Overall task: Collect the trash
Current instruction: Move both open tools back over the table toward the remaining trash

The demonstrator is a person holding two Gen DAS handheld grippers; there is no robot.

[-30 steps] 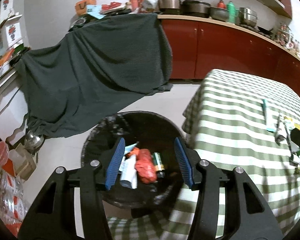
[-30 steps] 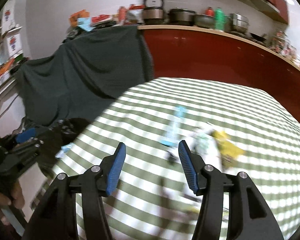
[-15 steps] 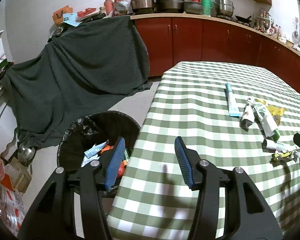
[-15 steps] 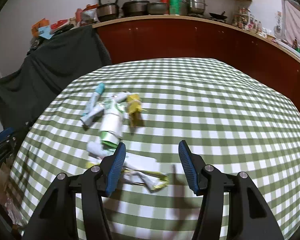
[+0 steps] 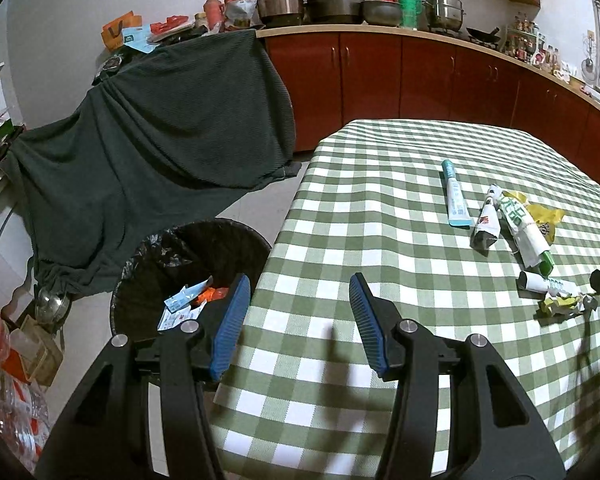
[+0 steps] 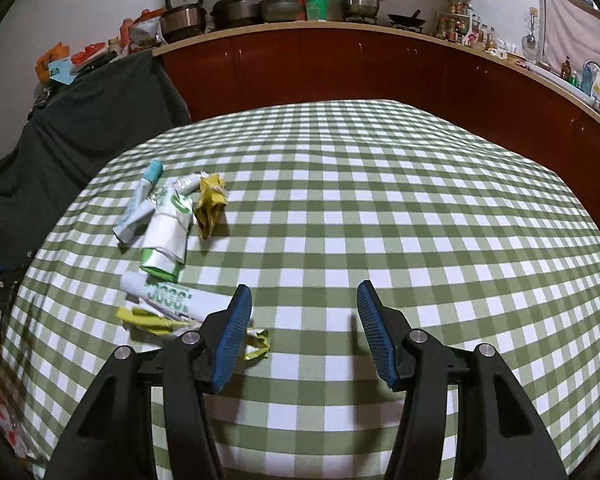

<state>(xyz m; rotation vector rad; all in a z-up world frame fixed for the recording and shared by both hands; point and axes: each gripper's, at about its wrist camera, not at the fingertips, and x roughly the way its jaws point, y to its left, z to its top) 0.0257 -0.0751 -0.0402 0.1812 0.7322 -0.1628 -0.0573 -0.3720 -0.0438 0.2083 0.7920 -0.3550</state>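
Several pieces of trash lie on the green checked table [image 6: 380, 208]: a blue-capped tube [image 6: 138, 204], a white and green wrapper [image 6: 166, 236], a crumpled yellow wrapper [image 6: 210, 208], a white tube [image 6: 172, 296] and a yellow scrap [image 6: 152, 320]. My right gripper [image 6: 304, 332] is open and empty, its left finger just right of the white tube. My left gripper [image 5: 296, 320] is open and empty over the table's left edge. The black bin [image 5: 188, 248] stands on the floor to the left and holds trash. The same trash shows in the left wrist view [image 5: 512, 220].
A dark green cloth [image 5: 152, 140] covers furniture beyond the bin. Red cabinets [image 6: 360, 68] with pots on the counter run along the back wall. Bags and a metal bowl [image 5: 50, 308] sit on the floor at the left.
My left gripper has swung from above the bin to the table's edge. My right gripper has moved in low over the table, close to the near trash pieces.
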